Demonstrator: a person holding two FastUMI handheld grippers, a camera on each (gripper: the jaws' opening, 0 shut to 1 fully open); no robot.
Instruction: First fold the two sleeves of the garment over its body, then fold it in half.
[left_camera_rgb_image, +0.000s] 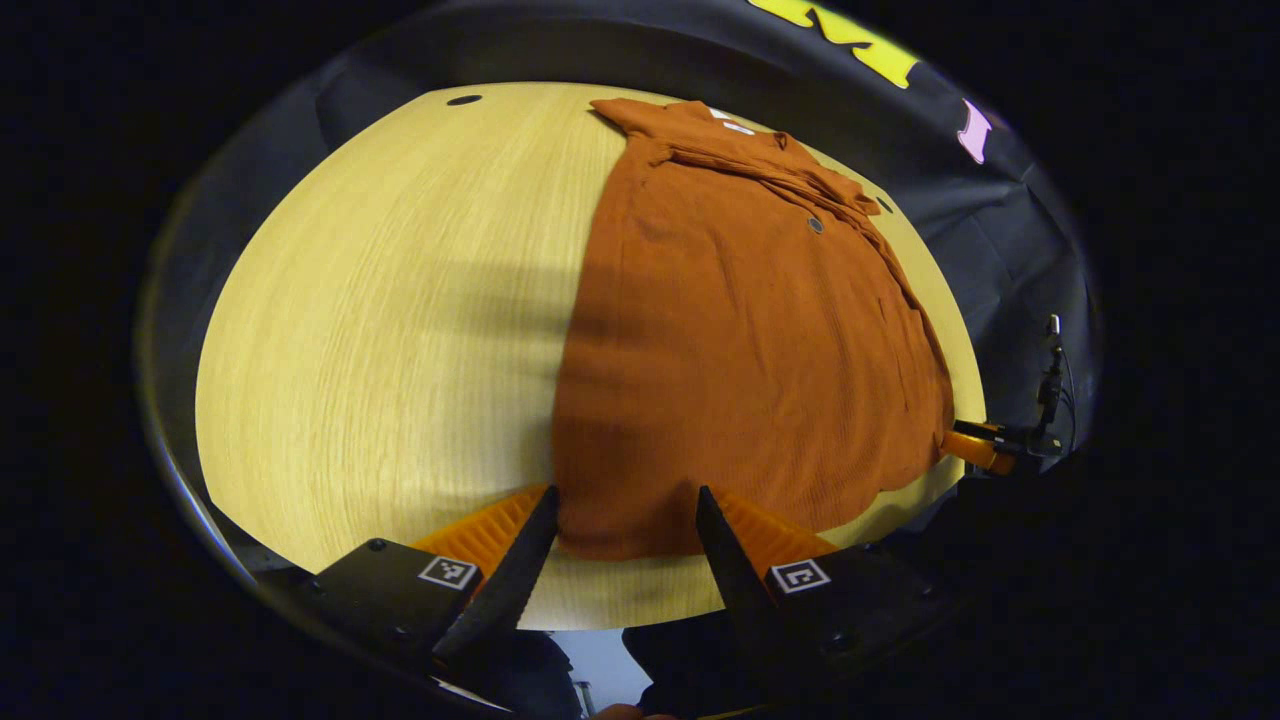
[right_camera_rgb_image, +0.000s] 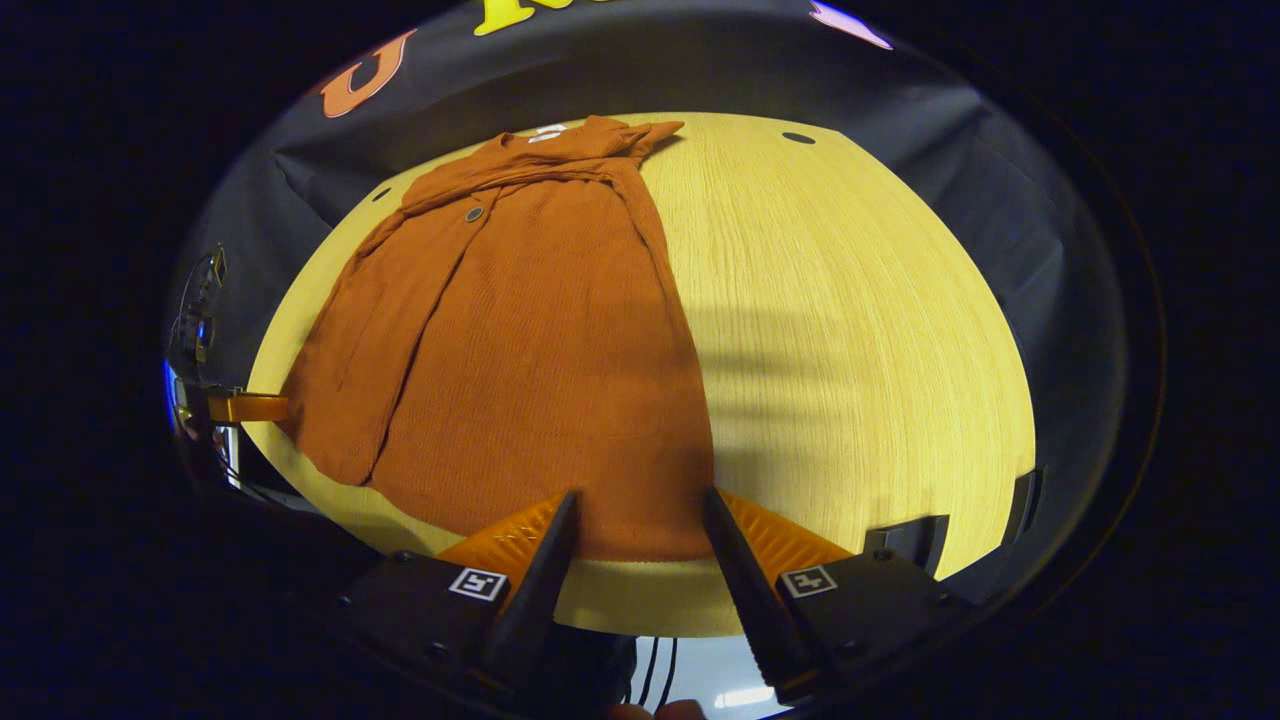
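**Ana:** Grippers first, nearest to us. Left gripper (left_camera_rgb_image: 625, 530) stands with its fingers spread apart, holding nothing, at the near hem of the rust-orange ribbed knit garment (left_camera_rgb_image: 740, 340). Right gripper (right_camera_rgb_image: 640, 530) is the same: fingers parted, empty, poised at the hem from its own side.

**Ben:** And the garment itself?

**Ana:** It lies flat on the pale wood-grain round table (left_camera_rgb_image: 400, 320), hem toward the grippers, collar at the far end by the black booth wall. Both sleeves look already folded over the body, one lying as a long flap along the side edge with a dark button (right_camera_rgb_image: 474, 213) near the shoulder. So I judge the half fold is what remains.

**Ben:** What could spoil it?

**Ana:** Mostly the grip. The hem sits close to the near table edge, and if a finger slides over the cloth rather than under it, it pinches only the top layer; the folded sleeve would then peel loose as the hem lifts. Uneven lifting between the two grippers would skew the fold off the collar.

**Ben:** Farther off?

**Ana:** The bunched folds at the collar could catch and drag, wrinkling the body.
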